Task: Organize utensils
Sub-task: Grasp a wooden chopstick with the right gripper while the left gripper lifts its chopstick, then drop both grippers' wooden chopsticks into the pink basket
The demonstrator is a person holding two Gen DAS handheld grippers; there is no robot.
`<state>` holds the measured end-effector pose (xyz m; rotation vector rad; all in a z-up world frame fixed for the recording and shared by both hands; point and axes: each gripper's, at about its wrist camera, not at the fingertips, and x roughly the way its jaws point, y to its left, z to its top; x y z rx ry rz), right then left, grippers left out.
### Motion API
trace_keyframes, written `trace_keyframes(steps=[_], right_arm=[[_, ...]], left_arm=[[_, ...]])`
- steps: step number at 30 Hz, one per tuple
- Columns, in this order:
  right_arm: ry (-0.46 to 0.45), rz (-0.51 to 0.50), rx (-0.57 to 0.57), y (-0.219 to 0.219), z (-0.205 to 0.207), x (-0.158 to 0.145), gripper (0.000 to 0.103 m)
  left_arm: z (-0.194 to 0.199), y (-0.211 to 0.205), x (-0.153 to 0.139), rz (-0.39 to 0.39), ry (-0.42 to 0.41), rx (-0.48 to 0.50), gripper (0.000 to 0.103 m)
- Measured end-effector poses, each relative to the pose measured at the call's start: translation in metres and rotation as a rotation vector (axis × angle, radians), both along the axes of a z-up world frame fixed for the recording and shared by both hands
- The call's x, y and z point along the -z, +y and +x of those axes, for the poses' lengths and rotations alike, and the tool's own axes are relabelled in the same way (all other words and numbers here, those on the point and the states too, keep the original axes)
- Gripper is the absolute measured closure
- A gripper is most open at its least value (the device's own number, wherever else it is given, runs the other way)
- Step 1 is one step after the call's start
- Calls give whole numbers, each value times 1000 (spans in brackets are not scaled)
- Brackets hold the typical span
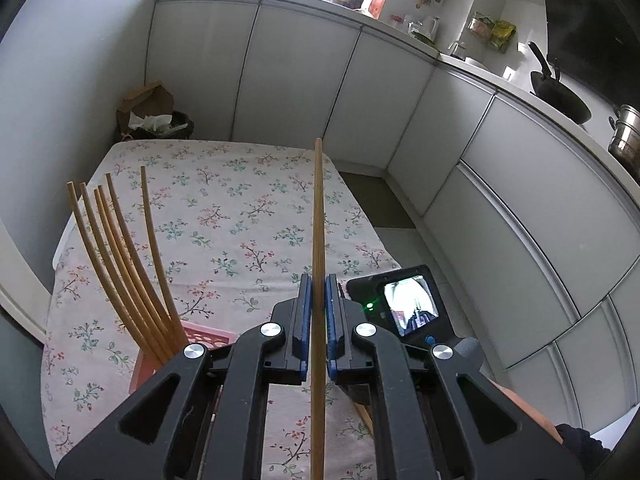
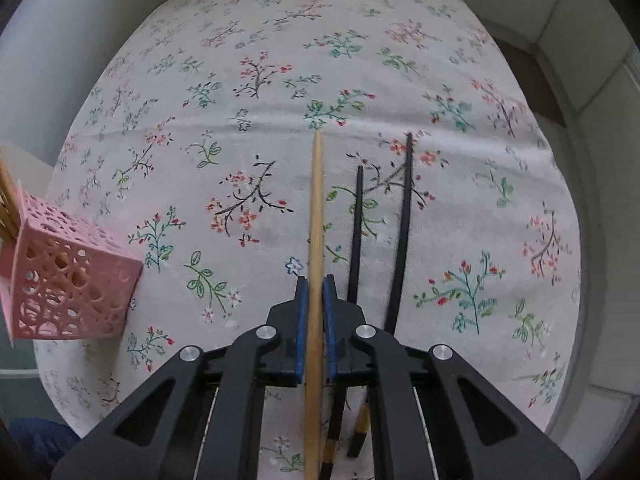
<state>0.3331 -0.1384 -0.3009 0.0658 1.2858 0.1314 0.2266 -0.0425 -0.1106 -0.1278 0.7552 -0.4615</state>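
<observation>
A pink perforated holder (image 2: 68, 276) stands on the floral tablecloth (image 2: 320, 80) at the table's left side, and a fan of five or so bamboo chopsticks (image 1: 120, 248) leans out of it. The left gripper (image 1: 318, 316) is clamped on one bamboo chopstick (image 1: 318, 220), lifted above the cloth and pointing toward the white cabinets (image 1: 400, 100). The right gripper (image 2: 316, 320) has its blue pads closed on another light wooden chopstick (image 2: 316, 208) just over the cloth; whether its tip touches the fabric is hard to tell. Just to that gripper's right lie two black chopsticks (image 2: 404, 220) on the cloth, partly hidden under its frame. A bin with paper (image 1: 154, 120) sits beyond the table.
</observation>
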Motion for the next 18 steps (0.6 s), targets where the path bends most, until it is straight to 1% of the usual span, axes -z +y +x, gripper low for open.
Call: trace_keyframes(steps=[2,3,5,7,8,11,14,16,17,18], right_arm=[[-10,31,19,3,2,-2,96],[-43,66,36,4,1,-13,96],[-152,142,47,-2,-5,-45,96],[-247,197,58,-8,-13,-69,96],[-316,226,55,-10,-18,-82,96],[-475,292,62,-14,-32,-107,96],[-622,328,66,-20,-49,-130,96],[-723,386,64,-16,-59,-146,96],[-763,408,62,-16,-65,-151,96],[-782,414,63,-19,-64,-155,96]], left_arm=[[0,1,0,-1,-2,-4,97],[0,3,-1,-3,-7,-9,97],[-1,6,-2,-6,-17,-18,97],[-2,10,-6,-18,-32,-23,97],[-3,12,-7,-23,-43,-26,97],[-5,21,-12,-30,-96,-47,97],[-5,34,-14,-40,-157,-84,97],[-6,46,-15,-58,-205,-121,97],[-6,50,-15,-67,-219,-132,97],[-6,54,-15,-75,-237,-151,97]])
